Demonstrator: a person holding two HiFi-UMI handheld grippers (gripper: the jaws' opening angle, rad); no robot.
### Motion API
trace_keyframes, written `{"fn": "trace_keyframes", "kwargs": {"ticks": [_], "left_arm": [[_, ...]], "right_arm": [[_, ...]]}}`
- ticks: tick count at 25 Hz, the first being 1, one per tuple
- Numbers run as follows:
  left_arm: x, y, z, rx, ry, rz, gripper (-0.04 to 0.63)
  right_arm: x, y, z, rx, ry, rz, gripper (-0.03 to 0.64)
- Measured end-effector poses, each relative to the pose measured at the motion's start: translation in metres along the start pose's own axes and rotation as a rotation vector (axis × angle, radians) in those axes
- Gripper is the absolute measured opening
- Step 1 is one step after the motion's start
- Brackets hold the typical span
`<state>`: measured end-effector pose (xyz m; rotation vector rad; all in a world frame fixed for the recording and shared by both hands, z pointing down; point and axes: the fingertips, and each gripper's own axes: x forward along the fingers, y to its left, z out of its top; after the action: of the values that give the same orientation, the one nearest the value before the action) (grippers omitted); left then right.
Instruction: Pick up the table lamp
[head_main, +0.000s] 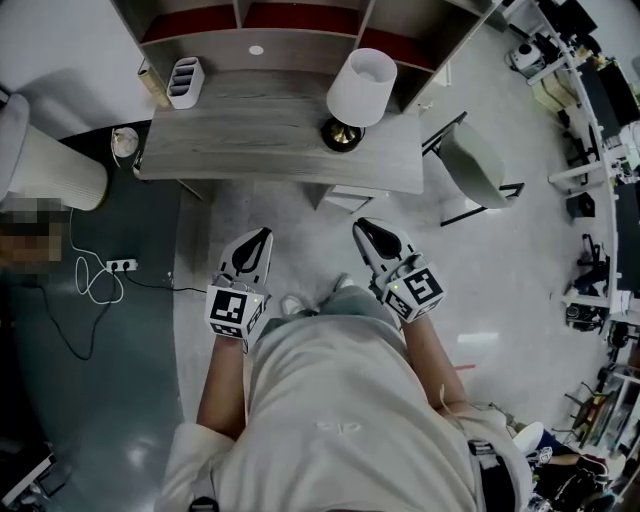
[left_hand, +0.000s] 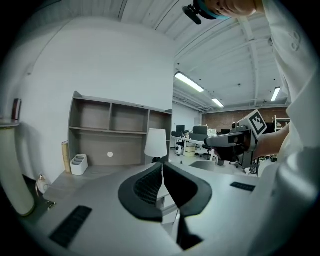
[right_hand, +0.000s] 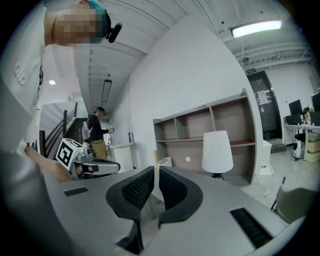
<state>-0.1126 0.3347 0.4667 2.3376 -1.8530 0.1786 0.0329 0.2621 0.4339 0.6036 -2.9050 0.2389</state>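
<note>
The table lamp (head_main: 360, 88) has a white shade and a dark round base. It stands upright near the right end of the grey wooden desk (head_main: 250, 140). Both grippers hang in front of the desk, well short of the lamp. My left gripper (head_main: 262, 236) is shut with nothing in it, and so is my right gripper (head_main: 362, 228). In the left gripper view the lamp (left_hand: 156, 143) shows just above the closed left gripper (left_hand: 162, 167). In the right gripper view the lamp (right_hand: 217, 151) stands to the right of the closed right gripper (right_hand: 156, 172).
A white desk organizer (head_main: 185, 82) sits at the desk's back left, below the open shelves (head_main: 260, 22). A grey chair (head_main: 475, 170) stands to the right of the desk. A power strip (head_main: 121, 265) with cables lies on the floor at left. A person (right_hand: 97, 132) stands far off.
</note>
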Motion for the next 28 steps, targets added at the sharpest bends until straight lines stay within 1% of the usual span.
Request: {"fn": "trace_keyframes", "kwargs": {"ticks": [5,8,10,14,22,25,28], "left_arm": [[0.014,0.003,-0.009,-0.021,0.019,0.005,0.018],[0.035,0.006,-0.014,-0.023,0.036,0.011,0.018],[0.054,0.007,-0.012,-0.018,0.048,0.027,0.018],[0.099,0.008,0.003,-0.006,0.068,0.076,0.018],[0.200,0.017,0.039,-0.008,0.098,0.168,0.018],[0.230,0.016,0.052,0.007,0.106,0.200,0.018],[0.256,0.020,0.066,0.005,0.111,0.234,0.018]], "right_arm": [[-0.002,-0.035,-0.008,0.081,-0.001,-0.064,0.058],[0.006,-0.065,-0.006,0.125,-0.027,-0.070,0.058],[0.010,-0.087,-0.003,0.118,-0.032,-0.061,0.058],[0.025,-0.137,0.002,0.105,-0.020,-0.016,0.058],[0.061,-0.227,0.015,0.047,0.014,0.099,0.058],[0.067,-0.256,0.014,0.040,0.026,0.140,0.058],[0.073,-0.283,0.013,0.043,0.037,0.178,0.058]]}}
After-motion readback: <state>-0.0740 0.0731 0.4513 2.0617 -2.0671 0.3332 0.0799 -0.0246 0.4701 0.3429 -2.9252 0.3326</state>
